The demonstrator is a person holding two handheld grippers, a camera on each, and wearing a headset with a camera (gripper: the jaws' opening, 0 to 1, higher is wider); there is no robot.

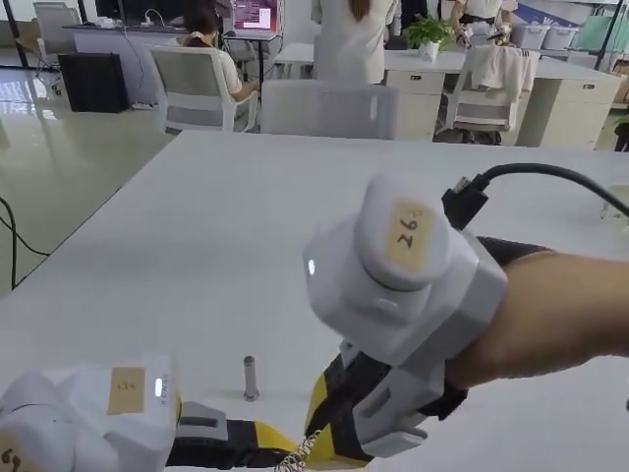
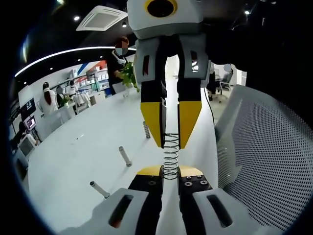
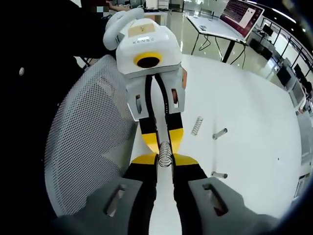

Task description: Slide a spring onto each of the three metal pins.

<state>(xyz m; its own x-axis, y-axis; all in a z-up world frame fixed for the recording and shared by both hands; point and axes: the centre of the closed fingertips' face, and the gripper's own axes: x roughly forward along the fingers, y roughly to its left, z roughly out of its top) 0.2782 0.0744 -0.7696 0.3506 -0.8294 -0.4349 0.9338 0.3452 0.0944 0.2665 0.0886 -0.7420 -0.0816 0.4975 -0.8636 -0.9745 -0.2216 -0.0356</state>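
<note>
Yellow-tipped jaws of the left gripper (image 2: 170,172) are pinched closed on the near end of a spring (image 2: 171,155), and this tool sits low at the left of the head view. Just right of it on the table, a metal pin (image 1: 250,379) stands upright and bare, apart from both tools. Further right, the right gripper (image 2: 171,128) is clamped on the spring's far end, so the coil bridges the short gap between the two tools, above the table.

Holding it at both ends probably keeps the coil straight while one tool hands it over or takes a better grip, so an open end can be aimed at a pin. That is a judgement, and no threading has begun on this spring.

In the left gripper view a nearer pin (image 2: 99,189) and a farther pin (image 2: 125,155) both look bare. Beyond them is a second spring (image 2: 145,129); I cannot tell whether it lies loose or sits over a pin.

The white table (image 1: 197,246) is smooth and matt, with a grey mesh chair back (image 2: 264,161) at its near edge. Behind it is an open office with a glossy pale floor, white desks and chairs, a seated person, a potted plant (image 1: 429,31) and a lit monitor (image 1: 254,15).
</note>
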